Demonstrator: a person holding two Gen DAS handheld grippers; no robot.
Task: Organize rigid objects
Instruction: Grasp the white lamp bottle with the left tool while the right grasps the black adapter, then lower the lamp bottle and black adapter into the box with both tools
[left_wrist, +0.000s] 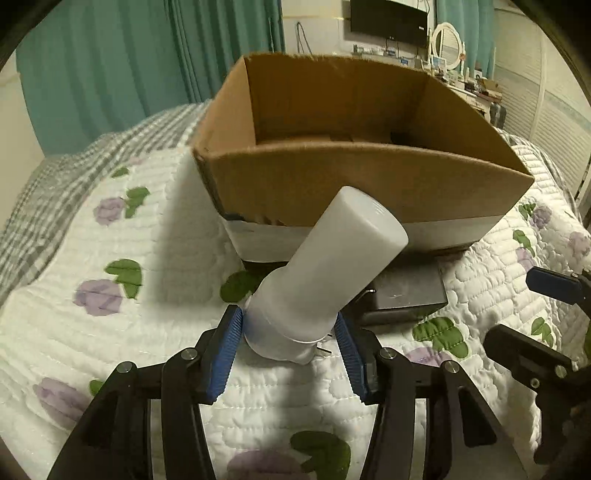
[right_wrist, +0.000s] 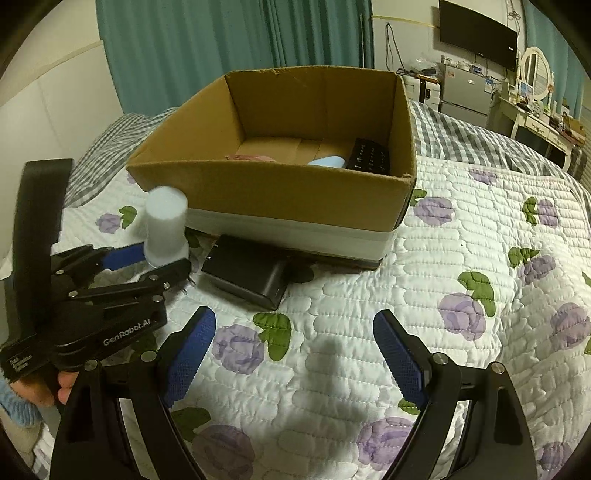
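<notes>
Teal curtains (right_wrist: 221, 48), wall-mounted TV (right_wrist: 476, 33), white dresser (right_wrist: 532, 118), floral quilted bed (right_wrist: 461, 258)

Quilt (right_wrist: 332, 295): white, stitched, printed with purple roses and green leaves; a grey-and-white checked blanket (right_wrist: 461, 129) lies behind it, with teal curtains (right_wrist: 203, 44) beyond. Cardboard box (right_wrist: 280, 195): plain brown with a white band along its base, holding a black remote (right_wrist: 371, 155) and a pale blue item (right_wrist: 327, 161). Bottle (left_wrist: 325, 273): translucent white; charger block (right_wrist: 247, 275): black; both tongs: black frames, ribbed blue pads (right_wrist: 190, 350).
</notes>
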